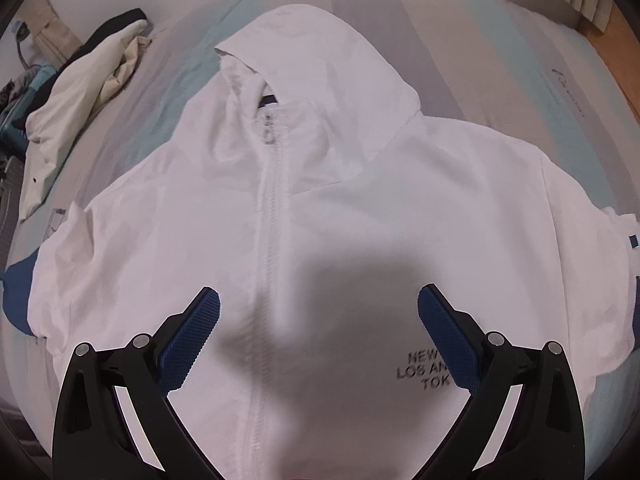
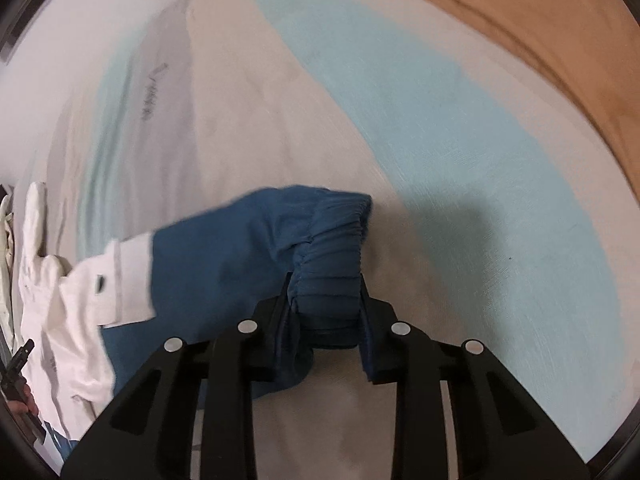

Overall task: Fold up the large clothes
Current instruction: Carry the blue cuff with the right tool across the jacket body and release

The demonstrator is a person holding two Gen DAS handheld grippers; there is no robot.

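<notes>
A white hooded zip jacket [image 1: 320, 208] lies front-up and spread flat on the bed, hood at the far end, black lettering near its hem. Its sleeves end in blue. My left gripper [image 1: 319, 316] hovers open and empty above the jacket's lower front, beside the zipper. My right gripper [image 2: 325, 284] is shut on the blue elastic cuff [image 2: 332, 248] of one sleeve [image 2: 224, 256], held just over the sheet. The white part of the jacket [image 2: 60, 320] shows at the left of the right wrist view.
The bed sheet [image 2: 400, 128] is striped pale grey, cream and light blue. A cream and black garment [image 1: 80, 104] lies bunched at the far left of the bed. A tan headboard or wall [image 2: 540, 40] runs along the right edge.
</notes>
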